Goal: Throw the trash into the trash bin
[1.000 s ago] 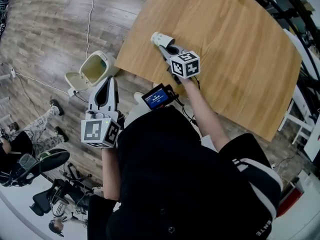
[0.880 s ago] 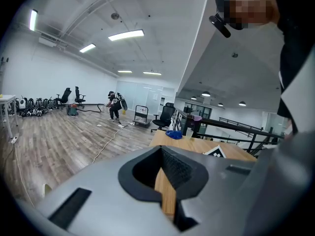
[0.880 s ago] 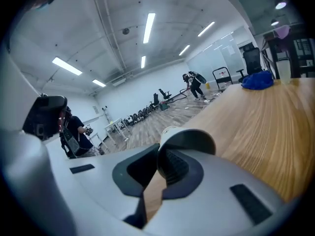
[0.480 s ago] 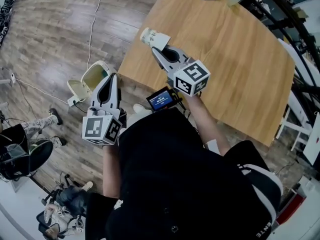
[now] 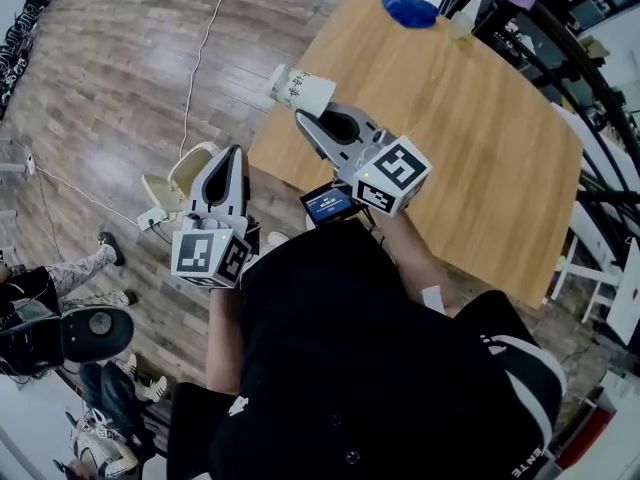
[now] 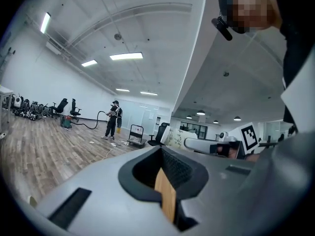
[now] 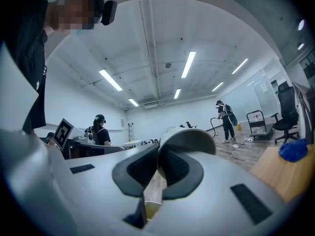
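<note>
In the head view my right gripper (image 5: 303,118) is shut on a white paper cup (image 5: 298,90) and holds it in the air over the left corner of the wooden table (image 5: 480,138). The right gripper view shows the cup's rim (image 7: 189,137) pinched between the pads, with the gripper (image 7: 156,175) pointing level. My left gripper (image 5: 233,156) is shut and empty, hanging over the floor. Just beyond its tips stands the cream trash bin (image 5: 188,171), lid (image 5: 158,192) flipped open and partly hidden by the gripper. The left gripper view shows only its closed jaws (image 6: 163,183) and the room.
A blue crumpled thing (image 5: 408,8) lies at the table's far corner. A cable (image 5: 205,48) runs across the wooden floor. People and chairs (image 5: 60,308) are at the lower left. Dark racks (image 5: 590,78) stand past the table on the right.
The right gripper has lifted the cup off the table and carried it toward the table's left corner. The left gripper has risen a little and now overlaps the bin.
</note>
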A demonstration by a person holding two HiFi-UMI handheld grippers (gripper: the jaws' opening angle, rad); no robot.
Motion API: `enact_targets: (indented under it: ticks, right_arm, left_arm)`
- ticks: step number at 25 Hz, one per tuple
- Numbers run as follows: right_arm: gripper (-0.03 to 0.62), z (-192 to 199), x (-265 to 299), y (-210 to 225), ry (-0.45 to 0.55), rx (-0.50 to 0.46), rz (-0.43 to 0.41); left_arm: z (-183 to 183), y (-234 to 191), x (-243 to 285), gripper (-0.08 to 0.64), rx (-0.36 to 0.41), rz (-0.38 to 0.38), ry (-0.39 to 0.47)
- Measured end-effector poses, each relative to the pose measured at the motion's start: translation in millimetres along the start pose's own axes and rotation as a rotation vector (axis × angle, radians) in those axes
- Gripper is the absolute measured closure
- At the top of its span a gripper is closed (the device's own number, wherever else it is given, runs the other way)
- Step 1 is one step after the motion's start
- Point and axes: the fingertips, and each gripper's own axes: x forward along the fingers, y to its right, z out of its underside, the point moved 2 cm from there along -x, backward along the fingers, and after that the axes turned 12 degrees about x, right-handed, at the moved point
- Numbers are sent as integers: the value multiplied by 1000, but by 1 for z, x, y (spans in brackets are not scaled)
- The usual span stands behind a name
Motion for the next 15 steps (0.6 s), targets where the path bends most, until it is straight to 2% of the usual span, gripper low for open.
enact_targets:
  ticks: [11, 15]
  right_arm:
    - [588, 1, 2, -1, -13, 14, -45]
    - [588, 10, -2, 20, -32, 54, -84]
  left_arm:
    - [-1, 7, 0, 557, 3, -27, 1]
    - [11, 19, 8, 557, 12, -78, -35]
